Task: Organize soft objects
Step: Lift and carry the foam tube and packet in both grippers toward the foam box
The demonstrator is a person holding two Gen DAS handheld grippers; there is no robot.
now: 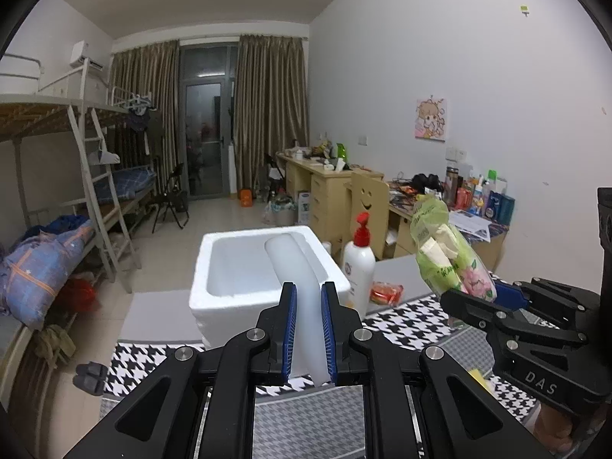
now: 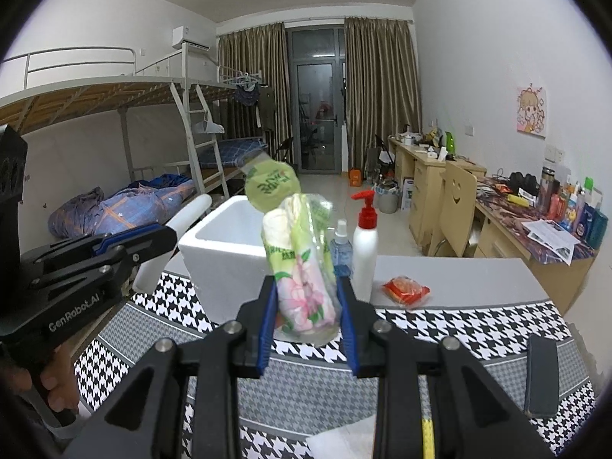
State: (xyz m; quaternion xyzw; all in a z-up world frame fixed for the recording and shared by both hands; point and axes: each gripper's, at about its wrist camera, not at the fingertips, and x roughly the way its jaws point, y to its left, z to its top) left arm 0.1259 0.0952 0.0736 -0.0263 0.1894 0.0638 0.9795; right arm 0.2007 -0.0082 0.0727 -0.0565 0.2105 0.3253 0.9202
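Over the white foam box (image 1: 264, 267), our left gripper (image 1: 309, 329) pinches a white foam strip (image 1: 294, 267). Right of the box stand a spray bottle (image 2: 341, 246) and pump bottle (image 2: 365, 244), then our right gripper (image 2: 308, 329) clenches a tissue packet (image 2: 302, 264) above the houndstooth cloth (image 2: 459, 332); a red packet (image 2: 406, 290) lies farther right.

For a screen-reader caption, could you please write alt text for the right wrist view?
The right tool grips a clear green-and-pink floral packet of tissues, held upright above a houndstooth-patterned table. Behind it stand a white foam box, a red-pump lotion bottle and a red packet. At left, the left tool holds a white foam tube.
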